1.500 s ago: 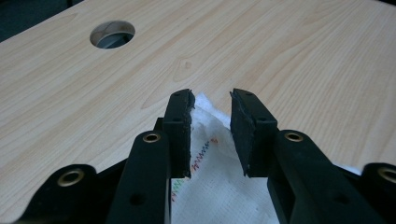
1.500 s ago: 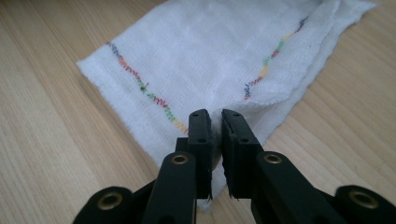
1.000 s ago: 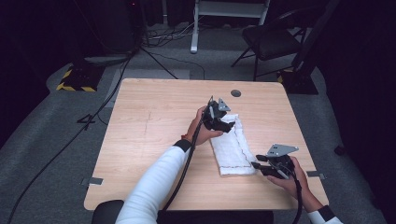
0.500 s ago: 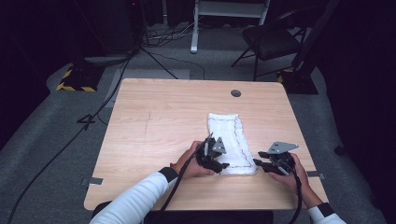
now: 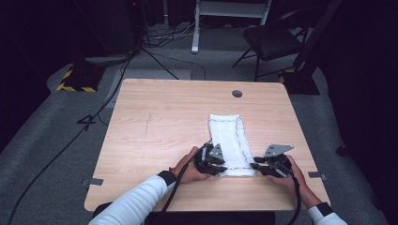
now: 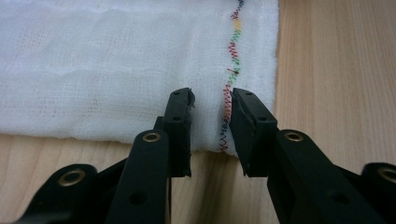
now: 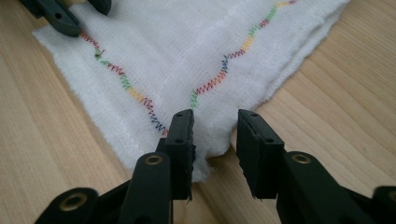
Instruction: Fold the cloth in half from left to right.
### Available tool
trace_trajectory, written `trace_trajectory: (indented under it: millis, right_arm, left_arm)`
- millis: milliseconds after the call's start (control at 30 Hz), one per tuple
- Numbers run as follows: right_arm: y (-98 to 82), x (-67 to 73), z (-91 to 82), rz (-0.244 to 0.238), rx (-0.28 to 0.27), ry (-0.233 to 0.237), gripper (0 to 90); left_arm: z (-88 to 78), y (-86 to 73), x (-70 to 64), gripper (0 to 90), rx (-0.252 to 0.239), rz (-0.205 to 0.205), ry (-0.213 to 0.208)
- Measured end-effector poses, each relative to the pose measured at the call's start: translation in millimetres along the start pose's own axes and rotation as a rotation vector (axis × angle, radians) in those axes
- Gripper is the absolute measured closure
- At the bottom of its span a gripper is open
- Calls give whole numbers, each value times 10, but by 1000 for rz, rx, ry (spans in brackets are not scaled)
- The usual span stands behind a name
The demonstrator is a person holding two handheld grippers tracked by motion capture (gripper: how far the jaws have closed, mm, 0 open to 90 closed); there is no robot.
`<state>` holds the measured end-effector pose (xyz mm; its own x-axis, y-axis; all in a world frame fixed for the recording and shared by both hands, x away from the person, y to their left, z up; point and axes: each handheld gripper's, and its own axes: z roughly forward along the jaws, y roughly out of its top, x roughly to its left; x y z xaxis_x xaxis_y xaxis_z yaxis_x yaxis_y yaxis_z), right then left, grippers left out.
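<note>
A white cloth (image 5: 230,143) lay folded into a long strip on the bench (image 5: 159,126), running from mid-bench toward the person, its near end between the two hands. A wavy line of coloured stitching (image 6: 231,79) ran along its edges.

The left hand-held gripper (image 5: 212,162) sat at the near left corner of the cloth. In the left gripper view its jaws had just been closing and stood a narrow gap apart, straddling the stitched hem, with the cloth edge between them; the pads did not yet look pressed onto the fabric. The right hand-held gripper (image 5: 261,167) sat at the near right corner. In the right gripper view its jaws had also been closing a little; the corner of the cloth (image 7: 205,158) lay between them, bunched slightly against the left pad, while the right pad stood clear of it.

The step in hand appeared to be taking hold of both near corners, probably to fold the strip away from the person or lift it. The next move would call for both pairs of jaws to finish closing so that every layer at each corner was caught, not just the top one. After that, the two hands would need to rise together and travel evenly, keeping the near edge taut and square, or the fold would skew.
</note>
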<state>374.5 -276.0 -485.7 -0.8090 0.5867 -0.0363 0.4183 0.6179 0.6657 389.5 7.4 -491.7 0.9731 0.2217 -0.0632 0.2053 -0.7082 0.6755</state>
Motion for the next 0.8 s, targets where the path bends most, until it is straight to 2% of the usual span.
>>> trace_trajectory:
  millis: [133, 400, 567, 600, 667, 733, 800]
  right_arm:
    - [29, 133, 14, -17, 9, 43, 675]
    - [68, 331, 30, -53, 18, 64, 667]
    - [101, 396, 32, -70, 23, 74, 595]
    - [109, 391, 27, -71, 18, 72, 585]
    - [126, 355, 3, -65, 1, 59, 555]
    - [154, 283, -33, -41, -22, 39, 525]
    - [191, 200, -73, -22, -48, 14, 512]
  left_arm:
    - [-78, -99, -62, 705, -4, -4, -15]
    - [-204, -246, -216, 704, 1, 1, -4]
    - [-276, -304, -278, 677, 11, 2, 1]
    - [-295, -305, -285, 648, 15, -1, 2]
    - [-345, -295, -272, 526, 12, -9, 35]
    - [-411, -284, -217, 420, -2, -42, 86]
    - [-475, -268, -131, 361, -21, -79, 121]
